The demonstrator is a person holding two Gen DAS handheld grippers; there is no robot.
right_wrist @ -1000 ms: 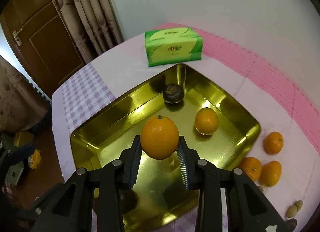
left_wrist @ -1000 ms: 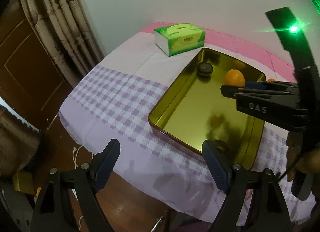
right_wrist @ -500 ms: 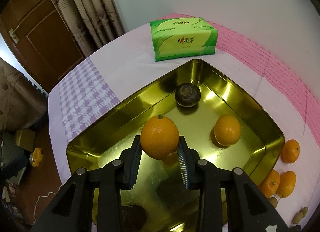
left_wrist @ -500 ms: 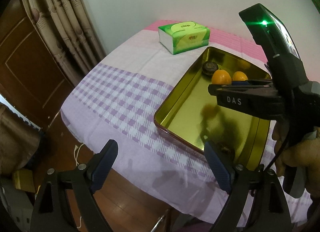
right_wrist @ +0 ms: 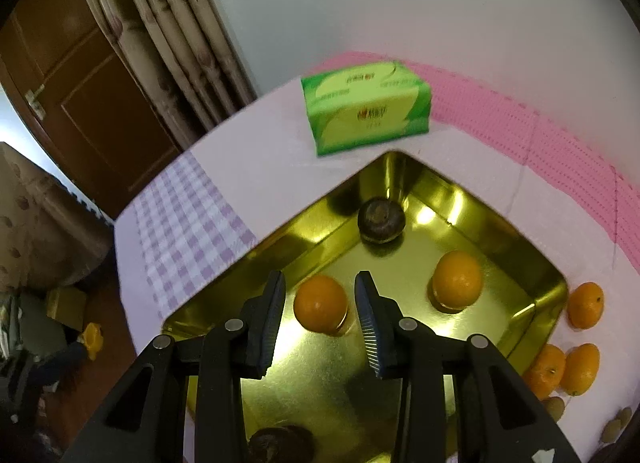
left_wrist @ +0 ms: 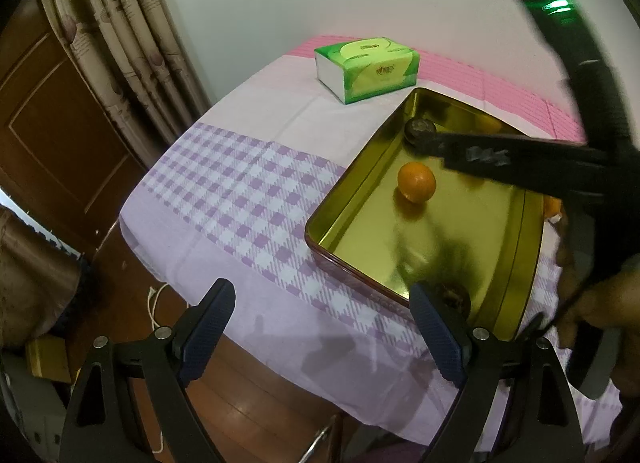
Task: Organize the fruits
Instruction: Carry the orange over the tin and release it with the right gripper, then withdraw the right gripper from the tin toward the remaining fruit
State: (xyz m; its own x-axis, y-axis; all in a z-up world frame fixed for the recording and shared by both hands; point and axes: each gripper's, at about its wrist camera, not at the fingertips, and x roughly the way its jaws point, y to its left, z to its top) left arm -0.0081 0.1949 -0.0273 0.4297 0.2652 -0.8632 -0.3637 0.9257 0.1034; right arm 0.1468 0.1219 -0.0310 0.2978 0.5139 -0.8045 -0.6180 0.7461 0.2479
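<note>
A gold metal tray (right_wrist: 280, 241) lies on the checked tablecloth. My right gripper (right_wrist: 320, 281) hangs over it, its jaws opening. An orange (right_wrist: 320, 303) rests on the tray floor just beyond the pads, free of them. A second orange (right_wrist: 458, 279) and a dark round fruit (right_wrist: 380, 219) lie farther back, another dark fruit (right_wrist: 280, 443) near the front. In the left wrist view my left gripper (left_wrist: 322, 303) stands open and empty over the table's near edge, beside the tray (left_wrist: 320, 223). That view shows the released orange (left_wrist: 416, 182) below the right gripper (left_wrist: 424, 141).
A green tissue box (right_wrist: 366, 107) stands behind the tray. Three oranges (right_wrist: 586, 305) and some small brownish fruits (right_wrist: 554, 409) lie on the cloth right of the tray. A hand (left_wrist: 592, 295) holds the right gripper. Curtains and a door are at the left.
My right gripper carried the orange over the tray and let it go; it now lies on the tray floor. The left gripper's jaws stand a little wider.
</note>
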